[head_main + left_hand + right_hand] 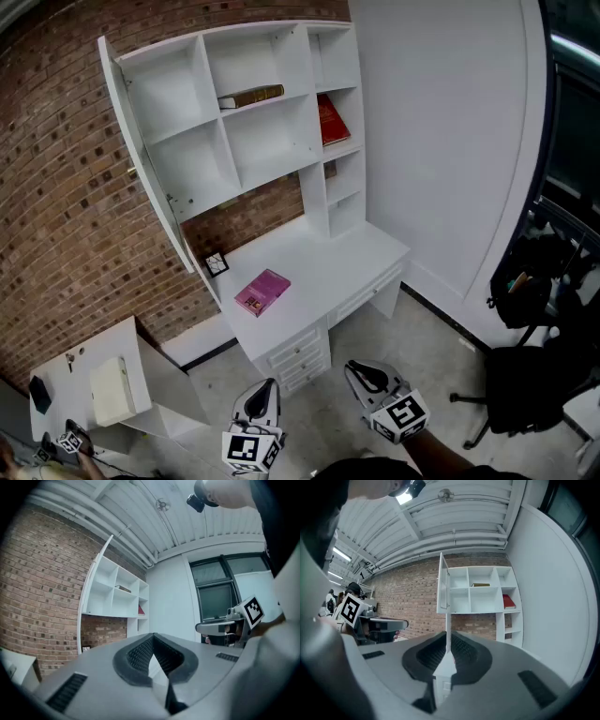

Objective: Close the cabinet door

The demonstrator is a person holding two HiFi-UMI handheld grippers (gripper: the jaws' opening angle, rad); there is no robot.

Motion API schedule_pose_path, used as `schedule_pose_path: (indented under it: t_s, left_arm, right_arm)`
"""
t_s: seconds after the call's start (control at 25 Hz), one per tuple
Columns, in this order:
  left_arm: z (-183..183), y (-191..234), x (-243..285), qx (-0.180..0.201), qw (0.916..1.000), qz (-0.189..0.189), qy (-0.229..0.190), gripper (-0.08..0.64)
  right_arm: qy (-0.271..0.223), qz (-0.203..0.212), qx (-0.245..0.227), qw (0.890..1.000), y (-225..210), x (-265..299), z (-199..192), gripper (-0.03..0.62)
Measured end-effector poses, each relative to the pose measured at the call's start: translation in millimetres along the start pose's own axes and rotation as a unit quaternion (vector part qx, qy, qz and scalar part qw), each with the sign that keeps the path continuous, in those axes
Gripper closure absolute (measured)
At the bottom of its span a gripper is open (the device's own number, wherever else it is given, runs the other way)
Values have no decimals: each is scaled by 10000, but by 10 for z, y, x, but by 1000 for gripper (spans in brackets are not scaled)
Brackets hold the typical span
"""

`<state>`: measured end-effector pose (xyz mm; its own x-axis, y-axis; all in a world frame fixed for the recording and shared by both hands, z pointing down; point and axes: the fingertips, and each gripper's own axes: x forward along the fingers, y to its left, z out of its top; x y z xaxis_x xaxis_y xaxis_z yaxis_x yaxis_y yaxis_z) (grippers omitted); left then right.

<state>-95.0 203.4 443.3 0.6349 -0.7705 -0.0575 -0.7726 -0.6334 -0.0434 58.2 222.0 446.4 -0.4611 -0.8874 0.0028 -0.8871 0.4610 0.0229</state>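
head view: a white desk (337,258) carrying a shelf hutch (267,141) stands against a brick wall (56,216). the cabinet door (141,155) hangs at the hutch's left side, swung wide open, leaving the two left compartments exposed. inside the hutch a brown book (251,96) lies flat on a middle shelf, and a red book (330,120) leans in the compartment to its right. below the hutch a pink book (262,292) lies flat on the desk top (a small black-and-white card (217,264) stands just behind it). the left gripper (265,386) and right gripper (358,370) are side by side over the floor, well apart from the hutch, touching nothing.

left gripper view: the jaws are closed together with nothing between them. the hutch stands ahead to the left, the door angled out from the hutch's left edge.

right gripper view: the jaws are pressed together and empty. the hutch is straight ahead, the door projecting from the hutch's left side, not yet closed.
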Motion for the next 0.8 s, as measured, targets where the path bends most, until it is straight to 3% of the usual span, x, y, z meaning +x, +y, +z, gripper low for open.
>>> schedule_pose_path:
  t_s: [0.32,0.56,0.68,0.8]
  left_arm:
    - [49,-323,266,0,9999,107,120,552]
    - [22,-533,509,173,9978,419,494,552]
    - [64,-578,642,312,9974,519,393,552]
    - [41,-517,691,374,9959,729,394,552]
  right_arm:
    - [-157,195,170,9995,-334,-164,-71,552]
    - [-231,320,322,9987,-717,-271,-109,551]
    - [-224,315,168,9991,-923,-248,-61,551]
    - [-276,347,302,9986,-1032,-149,-57,551]
